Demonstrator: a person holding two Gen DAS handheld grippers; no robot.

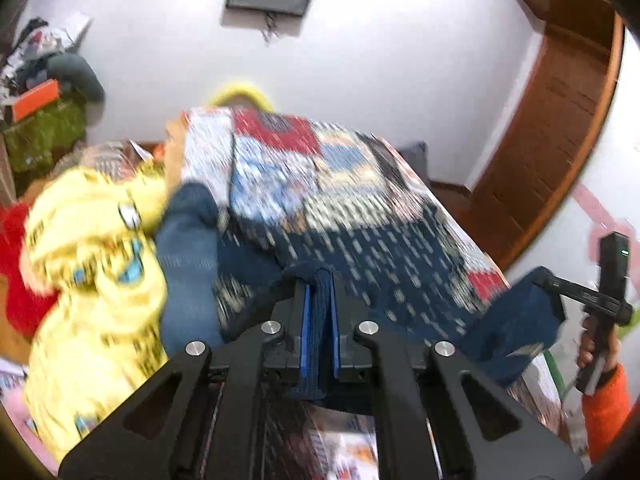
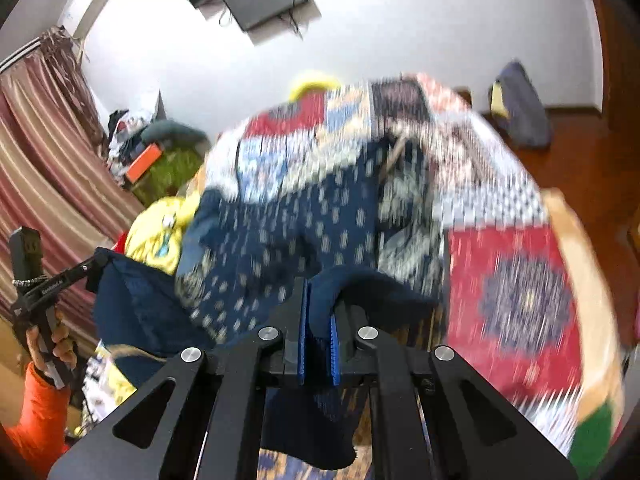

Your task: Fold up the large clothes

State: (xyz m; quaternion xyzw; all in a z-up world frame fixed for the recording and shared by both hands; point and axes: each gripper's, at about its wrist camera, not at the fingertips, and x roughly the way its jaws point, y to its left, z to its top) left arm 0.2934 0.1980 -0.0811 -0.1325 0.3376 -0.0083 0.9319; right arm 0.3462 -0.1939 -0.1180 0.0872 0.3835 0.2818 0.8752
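While both grippers are clenched on the same navy patterned garment (image 1: pixel 384 256), its held edge runs crosswise between them; the left gripper (image 1: pixel 319 280) pinches one end of that dark hem, the right gripper (image 2: pixel 319 292) the other, well apart. The cloth hangs forward and down from the jaws onto the patchwork bed cover (image 1: pixel 360 160), beside a yellow garment (image 1: pixel 92 264); the fold likely turns on carrying this taut edge forward, both hands level; heavy blur hides finer detail.
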